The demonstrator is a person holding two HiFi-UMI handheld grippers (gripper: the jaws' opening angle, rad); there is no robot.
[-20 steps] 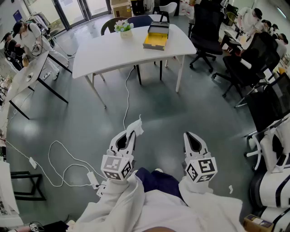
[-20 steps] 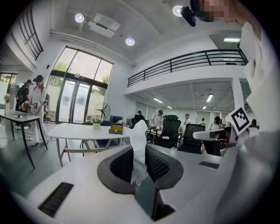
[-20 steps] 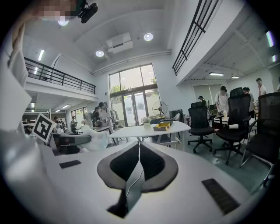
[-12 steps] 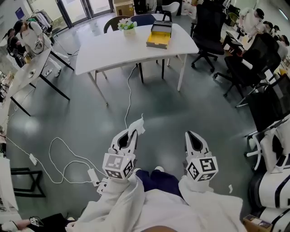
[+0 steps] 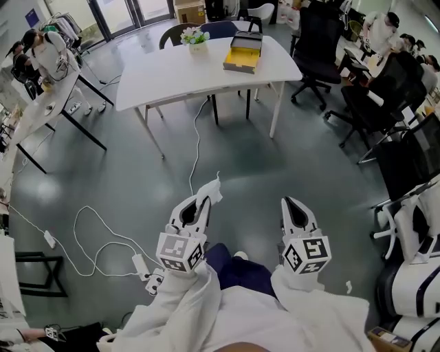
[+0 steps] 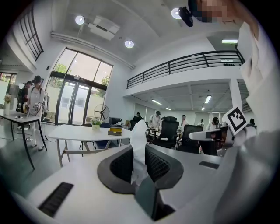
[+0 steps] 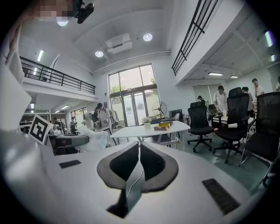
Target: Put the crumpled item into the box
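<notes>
You are pinching the crumpled tissue [image 5: 212,189] in your left claw [image 5: 202,203]. Your right claw [image 5: 288,204] is resting fully closed. The yellow box [image 5: 241,56] is sitting on the far worktop [image 5: 172,79].

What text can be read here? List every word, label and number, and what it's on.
No text is legible.
Left hand-held gripper and right hand-held gripper: cubes bear square patterns, no letters.
Blue wall sign: too small to read.
Yellow box: no print made out.

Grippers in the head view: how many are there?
2. The left gripper, lower left, shut on a crumpled white tissue; the right gripper, lower right, shut and empty.
</notes>
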